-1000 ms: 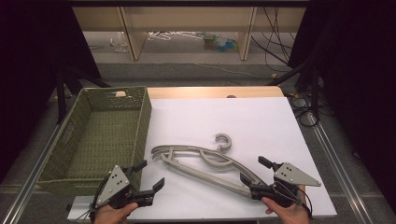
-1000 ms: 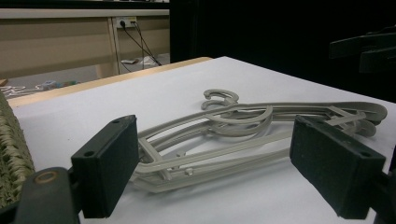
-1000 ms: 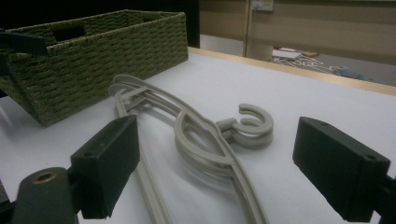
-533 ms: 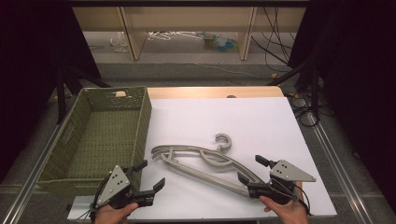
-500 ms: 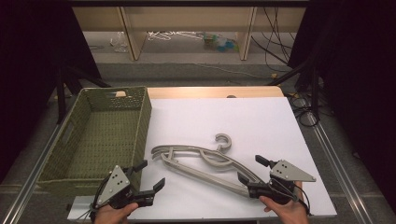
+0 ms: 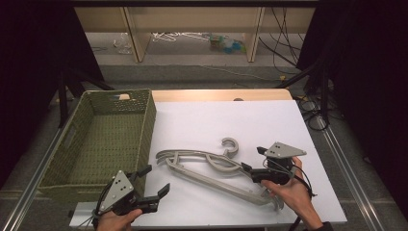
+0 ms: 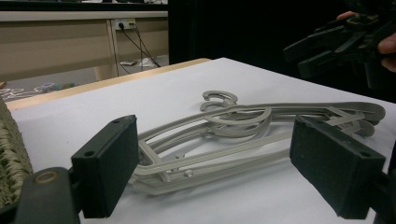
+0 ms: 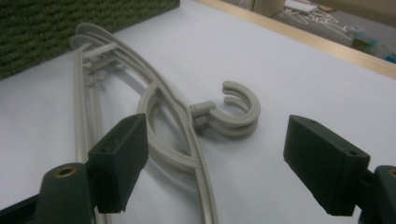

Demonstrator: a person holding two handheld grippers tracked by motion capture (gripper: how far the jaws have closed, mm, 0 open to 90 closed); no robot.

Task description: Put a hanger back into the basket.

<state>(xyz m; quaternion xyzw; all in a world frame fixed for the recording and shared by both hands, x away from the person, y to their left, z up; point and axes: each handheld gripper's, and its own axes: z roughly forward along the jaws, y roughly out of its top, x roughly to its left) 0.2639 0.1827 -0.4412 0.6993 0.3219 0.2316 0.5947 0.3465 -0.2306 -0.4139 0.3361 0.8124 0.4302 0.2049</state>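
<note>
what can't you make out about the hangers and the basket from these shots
- Hangers: high view, their right end lies under the right gripper and hand, so that end is hidden.
- How many hangers are stacked: two hooks show in the right gripper view; any more cannot be told.
- Basket: high view, the floor under its near wall is hidden.
- Far shelf clutter: high view, too small to name.

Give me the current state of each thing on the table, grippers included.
Hangers: stacked grey pair, lying flat on the white table, not gripped.
Basket: upright beside the hangers, looks empty.
Left gripper: open, holding nothing, low near the basket's front corner.
Right gripper: open, jaws have just been closing a little, nothing pressed between them, above the hangers' right end.
</note>
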